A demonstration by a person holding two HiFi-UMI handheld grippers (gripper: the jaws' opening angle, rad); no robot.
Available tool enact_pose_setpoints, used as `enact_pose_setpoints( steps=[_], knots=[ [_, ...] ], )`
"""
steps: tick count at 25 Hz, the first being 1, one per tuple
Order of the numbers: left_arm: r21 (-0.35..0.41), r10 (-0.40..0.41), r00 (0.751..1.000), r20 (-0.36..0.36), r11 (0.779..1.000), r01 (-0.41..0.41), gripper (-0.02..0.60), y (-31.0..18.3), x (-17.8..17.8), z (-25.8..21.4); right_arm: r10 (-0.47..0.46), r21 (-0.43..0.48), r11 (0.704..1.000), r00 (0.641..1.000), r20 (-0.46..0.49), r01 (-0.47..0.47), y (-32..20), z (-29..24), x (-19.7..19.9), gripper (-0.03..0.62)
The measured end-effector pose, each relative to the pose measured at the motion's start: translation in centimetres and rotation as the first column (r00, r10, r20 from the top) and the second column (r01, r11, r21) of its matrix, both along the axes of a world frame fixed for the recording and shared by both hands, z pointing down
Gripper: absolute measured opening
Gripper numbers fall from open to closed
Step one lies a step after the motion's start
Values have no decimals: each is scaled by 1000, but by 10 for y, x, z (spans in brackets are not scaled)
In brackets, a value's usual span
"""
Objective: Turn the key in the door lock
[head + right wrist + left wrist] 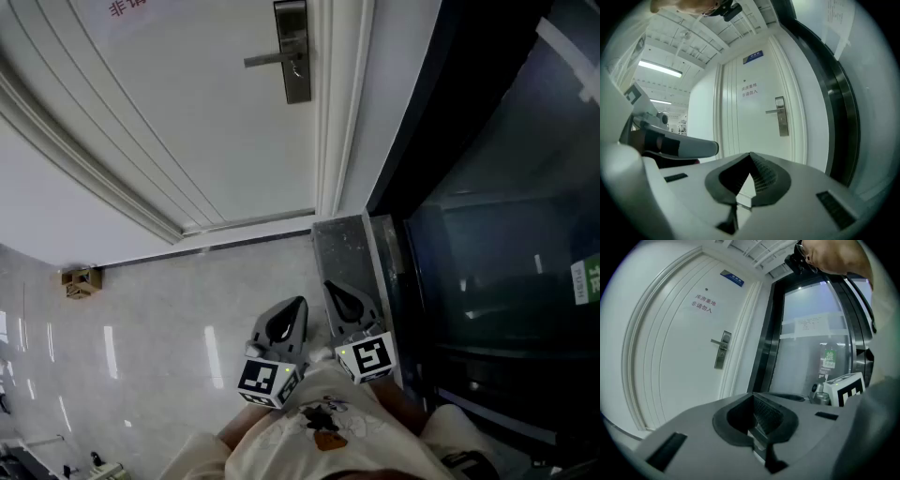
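Both grippers are held close together, well short of the white door (187, 112), and neither touches it. The left gripper (295, 309) has its jaws closed tip to tip with nothing between them, and the right gripper (336, 291) is likewise fully closed and empty. The door lock (293, 52), a metal plate with a lever handle, sits well ahead of and above both sets of jaws. It lies left of the tips in the left gripper view and slightly right of them in the right gripper view. A key in the lock is too small to confirm. Above the lock the door carries two lines of red writing (704, 303) (it appears to read 库房重地 / 非请勿入). Higher still is a blue plate (731, 278) whose print is illegible. To the right of the jaws stands a dark-framed glass door (487, 216) bearing a green label (586, 279) marked PUSH. Below the jaws lies a glossy pale floor (187, 309).
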State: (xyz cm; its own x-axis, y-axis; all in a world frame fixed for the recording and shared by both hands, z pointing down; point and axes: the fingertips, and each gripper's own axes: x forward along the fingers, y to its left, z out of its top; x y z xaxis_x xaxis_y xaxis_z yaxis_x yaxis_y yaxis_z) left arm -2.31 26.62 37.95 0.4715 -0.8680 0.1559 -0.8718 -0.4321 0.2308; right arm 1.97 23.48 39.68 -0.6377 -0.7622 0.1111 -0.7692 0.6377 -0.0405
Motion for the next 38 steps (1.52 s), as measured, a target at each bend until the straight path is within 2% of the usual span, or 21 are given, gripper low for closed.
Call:
enact_pose_setpoints(
  steps=[8, 12, 17, 22, 28, 33, 36, 38],
  knots=[
    [23, 44, 999, -2, 999, -44, 6, -53, -41, -19, 44, -8, 999, 999, -19, -44, -42, -10, -32, 6],
    [22, 84, 996, -10, 996, -84, 6, -76, -46, -19, 76, -13, 997, 997, 6, -76, -63, -12, -42, 6],
    [14, 109, 994, -21, 994, -109, 6, -102, -54, -14, 65, -69, 996, 996, 65, -60, -87, -4, -52, 6],
    [8, 114, 993, -23, 993, -114, 6, -129, -73, -10, 105, -36, 994, 994, -2, -105, -116, 1, -54, 6],
    [-17, 91, 995, -41, 996, -91, 6, -184, -89, -3, 140, -22, 990, 986, -89, -143, -180, 5, -62, 8],
    [-12, 58, 998, -11, 998, -58, 6, -241, -98, -6, 188, 57, 982, 974, -126, -182, -267, -23, -62, 13],
    [4, 41, 999, 5, 999, -41, 6, -276, -92, -12, 225, 147, 969, 953, -203, -198, -325, -47, -60, 102],
    [15, 26, 1000, 13, 1000, -26, 6, -296, -88, -18, 259, 210, 956, 930, -262, -207, -360, -62, -58, 107]
  ],
)
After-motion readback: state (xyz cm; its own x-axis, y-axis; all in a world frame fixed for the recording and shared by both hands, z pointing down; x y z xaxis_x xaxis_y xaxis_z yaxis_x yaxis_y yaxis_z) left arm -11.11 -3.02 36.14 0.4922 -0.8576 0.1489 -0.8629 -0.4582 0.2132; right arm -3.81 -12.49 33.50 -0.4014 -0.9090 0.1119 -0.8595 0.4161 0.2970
